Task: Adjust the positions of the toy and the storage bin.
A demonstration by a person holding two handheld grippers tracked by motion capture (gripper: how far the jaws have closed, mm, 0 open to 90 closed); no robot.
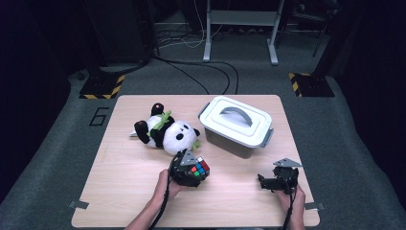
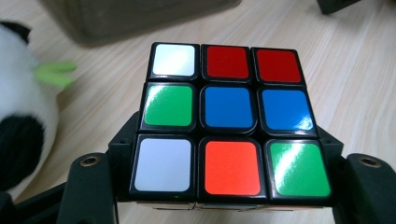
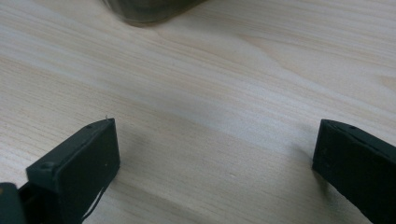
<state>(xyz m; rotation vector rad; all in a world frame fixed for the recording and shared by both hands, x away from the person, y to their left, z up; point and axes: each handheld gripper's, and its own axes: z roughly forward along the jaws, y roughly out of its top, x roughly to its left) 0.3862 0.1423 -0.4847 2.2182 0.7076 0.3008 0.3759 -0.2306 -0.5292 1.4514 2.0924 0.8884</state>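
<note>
Near the table's front edge, left tool point(image 1: 195, 173) clamped on colour cube point(image 1: 200, 166); right tool point(image 1: 268, 182) apparently wide, empty.

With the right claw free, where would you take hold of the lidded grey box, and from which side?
Probably the arched handle on top of the lidded grey box, approached from above. It spans the white lid with a gap beneath, narrow enough for the open right claw; the box body looks too wide.
</note>
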